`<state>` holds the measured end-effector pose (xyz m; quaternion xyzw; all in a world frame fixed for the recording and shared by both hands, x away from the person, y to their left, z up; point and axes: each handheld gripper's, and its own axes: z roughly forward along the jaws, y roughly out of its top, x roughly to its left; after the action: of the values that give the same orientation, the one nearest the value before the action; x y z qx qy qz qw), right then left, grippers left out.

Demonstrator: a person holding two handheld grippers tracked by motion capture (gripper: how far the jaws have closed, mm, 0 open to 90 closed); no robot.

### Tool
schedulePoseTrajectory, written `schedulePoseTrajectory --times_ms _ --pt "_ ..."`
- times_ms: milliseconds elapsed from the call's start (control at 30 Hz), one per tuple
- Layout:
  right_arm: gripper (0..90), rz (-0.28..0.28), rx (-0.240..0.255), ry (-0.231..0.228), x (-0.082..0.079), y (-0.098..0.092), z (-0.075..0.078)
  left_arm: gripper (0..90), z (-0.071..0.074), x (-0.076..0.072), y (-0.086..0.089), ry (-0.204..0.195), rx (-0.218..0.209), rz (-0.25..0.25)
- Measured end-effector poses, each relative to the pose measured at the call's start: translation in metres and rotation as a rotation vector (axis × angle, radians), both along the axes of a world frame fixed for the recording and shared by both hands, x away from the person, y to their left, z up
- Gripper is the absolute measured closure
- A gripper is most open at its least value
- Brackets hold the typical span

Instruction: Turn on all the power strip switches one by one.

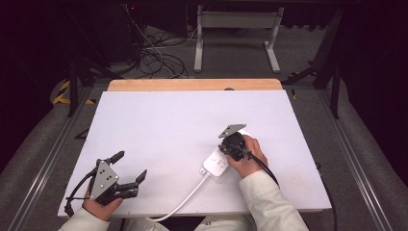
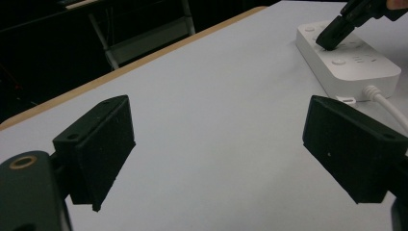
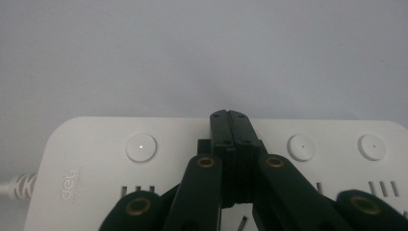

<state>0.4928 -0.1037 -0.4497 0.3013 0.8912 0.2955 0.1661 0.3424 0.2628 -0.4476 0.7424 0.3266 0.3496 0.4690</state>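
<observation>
High view showed the white desk (image 1: 159, 125) across the middle of the frame, with a strip of bare wood along its far edge and dark floor with tangled cables (image 1: 154, 57) beyond it at the top. A white power strip (image 1: 215, 164) lay right of centre on the desk, its white cord (image 1: 185, 201) running down toward the bottom edge of the frame. The left claw (image 1: 130, 166) sat at the lower left, held in a hand over the desk's near edge, its jaws spread well apart with nothing between them. The right claw (image 1: 231, 147) was over the far end of the power strip, gripped by a hand in a pale sleeve (image 1: 269, 202).

Left gripper view had its two black jaws wide apart at the lower corners, bare desk between them, and the power strip (image 2: 356, 67) at the upper right with the right claw's (image 2: 329, 41) tip down on its top face.

Right gripper view showed the jaws pressed together, empty, their tip resting on the power strip (image 3: 86, 163) between round white buttons (image 3: 141, 147).
</observation>
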Motion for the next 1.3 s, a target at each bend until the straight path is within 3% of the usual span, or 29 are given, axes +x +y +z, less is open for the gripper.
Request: schedulePoseTrajectory --times_ms 200,467,567,667,733,933,1300 --pt "90.0 -0.011 -0.013 -0.021 -0.002 0.002 -0.001 11.3 0.0 0.0 0.0 -0.002 0.002 0.0" --pt "90.0 -0.017 0.008 -0.004 -0.003 0.001 0.0 11.3 -0.001 0.001 -0.001 0.004 0.001 0.003" --pt "90.0 -0.01 0.001 -0.055 -0.006 -0.001 0.005 11.3 -0.001 0.002 0.0 0.003 0.011 0.001" --pt "90.0 0.004 0.076 -0.102 -0.011 -0.005 0.015 11.3 -0.001 0.001 0.0 0.004 -0.002 0.004" --pt "90.0 0.008 0.087 -0.12 -0.013 -0.006 0.02 11.3 -0.001 0.001 -0.001 0.005 0.002 0.004" --pt "90.0 0.005 0.101 -0.112 -0.012 -0.01 0.023 11.3 0.0 0.001 0.0 0.003 0.001 0.003" --pt "90.0 -0.015 0.108 -0.141 -0.001 -0.023 0.024 11.3 0.0 0.001 0.0 0.003 0.002 0.003"
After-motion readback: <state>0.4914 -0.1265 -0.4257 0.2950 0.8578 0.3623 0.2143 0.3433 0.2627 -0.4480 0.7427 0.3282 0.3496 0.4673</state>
